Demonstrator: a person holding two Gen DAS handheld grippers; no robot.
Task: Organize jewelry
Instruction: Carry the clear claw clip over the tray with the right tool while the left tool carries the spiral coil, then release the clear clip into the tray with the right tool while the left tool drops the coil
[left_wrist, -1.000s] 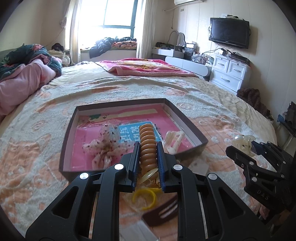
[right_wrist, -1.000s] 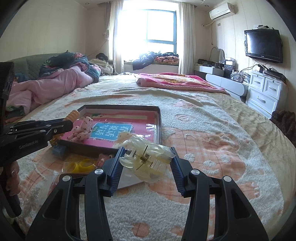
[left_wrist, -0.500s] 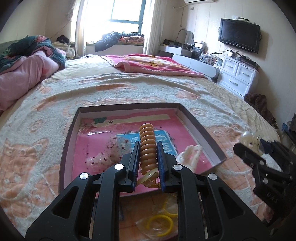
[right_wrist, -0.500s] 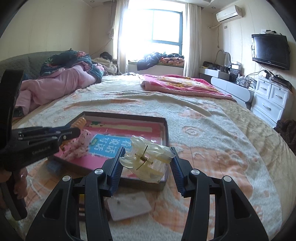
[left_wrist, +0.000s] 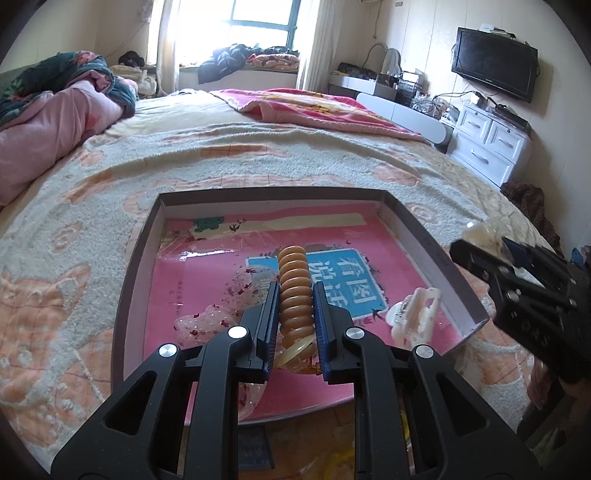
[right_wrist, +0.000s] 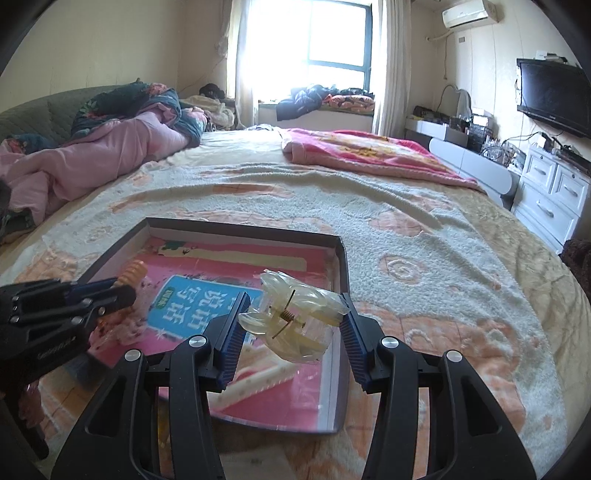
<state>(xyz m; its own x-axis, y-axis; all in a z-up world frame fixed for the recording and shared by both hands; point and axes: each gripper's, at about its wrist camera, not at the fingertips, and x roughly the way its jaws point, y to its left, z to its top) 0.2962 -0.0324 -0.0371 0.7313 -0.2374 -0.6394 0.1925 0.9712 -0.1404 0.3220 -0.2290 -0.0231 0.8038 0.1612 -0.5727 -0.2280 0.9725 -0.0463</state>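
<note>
My left gripper (left_wrist: 294, 317) is shut on an orange spiral hair tie (left_wrist: 293, 286), held over the near part of a shallow dark box (left_wrist: 432, 251) with a pink printed floor. Inside the box lie a clear speckled hair clip (left_wrist: 207, 321) and a white claw clip (left_wrist: 415, 319). My right gripper (right_wrist: 291, 321) is shut on a translucent yellowish claw clip (right_wrist: 295, 323), hanging above the box's (right_wrist: 341, 258) right side. In the right wrist view the left gripper (right_wrist: 114, 291) shows at the left with the spiral tie (right_wrist: 133, 271).
The box rests on a fluffy cream and orange bedspread (right_wrist: 424, 258). Pink bedding (right_wrist: 92, 155) is piled at the far left, a pink blanket (right_wrist: 362, 151) at the far end. White drawers (right_wrist: 554, 192) and a wall television (right_wrist: 554, 96) stand right. A yellow ring (left_wrist: 340, 467) lies in front of the box.
Both grippers have moved forward over the box with their items still held. The yellow ring and small items in front of the box have slid down toward the bottom edge of the views.
</note>
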